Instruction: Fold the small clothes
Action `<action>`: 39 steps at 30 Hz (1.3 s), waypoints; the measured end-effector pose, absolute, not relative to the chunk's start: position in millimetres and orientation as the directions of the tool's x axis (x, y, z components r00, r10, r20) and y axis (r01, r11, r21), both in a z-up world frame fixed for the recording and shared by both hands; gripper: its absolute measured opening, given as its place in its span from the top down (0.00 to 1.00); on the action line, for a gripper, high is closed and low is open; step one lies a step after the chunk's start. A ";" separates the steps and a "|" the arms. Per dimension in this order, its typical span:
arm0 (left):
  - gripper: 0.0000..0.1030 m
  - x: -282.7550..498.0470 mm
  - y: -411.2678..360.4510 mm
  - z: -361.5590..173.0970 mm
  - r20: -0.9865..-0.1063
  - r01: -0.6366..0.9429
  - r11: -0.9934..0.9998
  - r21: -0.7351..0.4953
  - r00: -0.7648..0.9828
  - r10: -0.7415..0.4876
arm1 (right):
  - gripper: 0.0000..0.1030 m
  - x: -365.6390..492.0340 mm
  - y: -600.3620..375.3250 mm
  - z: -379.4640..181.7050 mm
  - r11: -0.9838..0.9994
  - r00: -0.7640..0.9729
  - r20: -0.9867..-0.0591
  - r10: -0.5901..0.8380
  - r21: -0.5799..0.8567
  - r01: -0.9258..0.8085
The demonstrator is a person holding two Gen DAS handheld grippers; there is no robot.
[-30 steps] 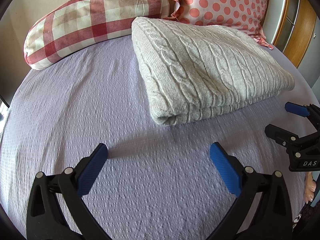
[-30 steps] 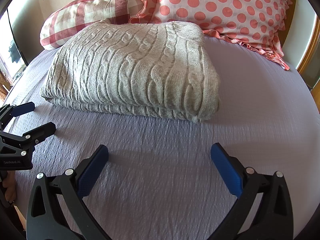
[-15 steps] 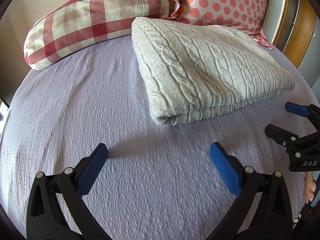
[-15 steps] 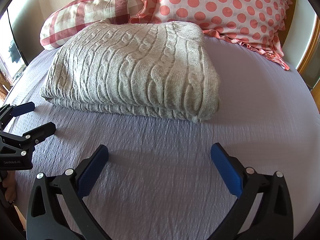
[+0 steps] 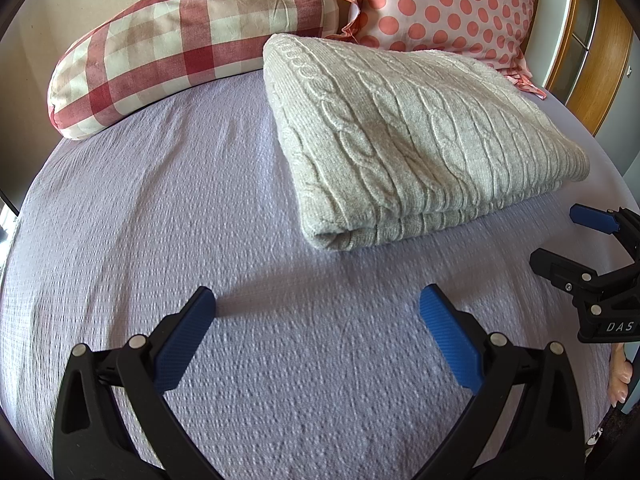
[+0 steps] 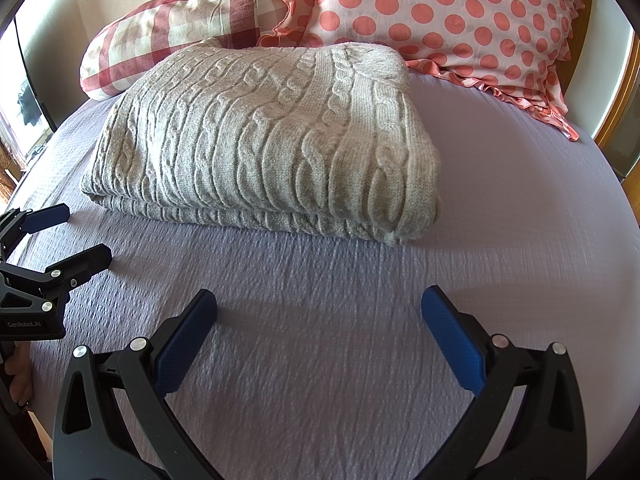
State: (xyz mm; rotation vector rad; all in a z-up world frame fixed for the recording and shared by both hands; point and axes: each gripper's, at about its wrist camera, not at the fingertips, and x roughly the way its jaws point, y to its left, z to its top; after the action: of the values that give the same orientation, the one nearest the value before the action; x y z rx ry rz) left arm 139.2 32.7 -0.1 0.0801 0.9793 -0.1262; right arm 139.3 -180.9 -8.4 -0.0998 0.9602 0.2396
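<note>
A beige cable-knit sweater lies folded into a thick rectangle on the lilac bedspread, and also shows in the right wrist view. My left gripper is open and empty, hovering over bare bedspread in front of the sweater's left corner. My right gripper is open and empty, in front of the sweater's near edge. Each gripper shows in the other's view: the right one at the right edge, the left one at the left edge. Neither touches the sweater.
A red-and-white checked pillow and a pink polka-dot pillow lean at the head of the bed behind the sweater. A wooden frame stands at the far right. A window is at the left.
</note>
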 end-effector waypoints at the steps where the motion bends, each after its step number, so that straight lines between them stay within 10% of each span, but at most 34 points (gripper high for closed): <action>1: 0.02 139.3 32.7 -0.2 -0.831 0.143 0.990 0.011 0.551 -0.070 | 0.01 139.3 -180.8 -8.4 0.969 0.549 -0.821 0.158 0.022 -0.246; 39: 0.02 144.7 31.7 -0.3 -0.857 0.160 0.987 0.008 0.510 -0.076 | 0.01 138.9 -181.0 -8.2 0.969 0.549 -0.820 0.158 0.022 -0.247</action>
State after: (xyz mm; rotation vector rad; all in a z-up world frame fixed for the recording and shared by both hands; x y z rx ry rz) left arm 144.7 31.7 -0.3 0.0901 1.0265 -0.1422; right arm 138.9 -181.0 -8.2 -0.0999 0.9600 0.2402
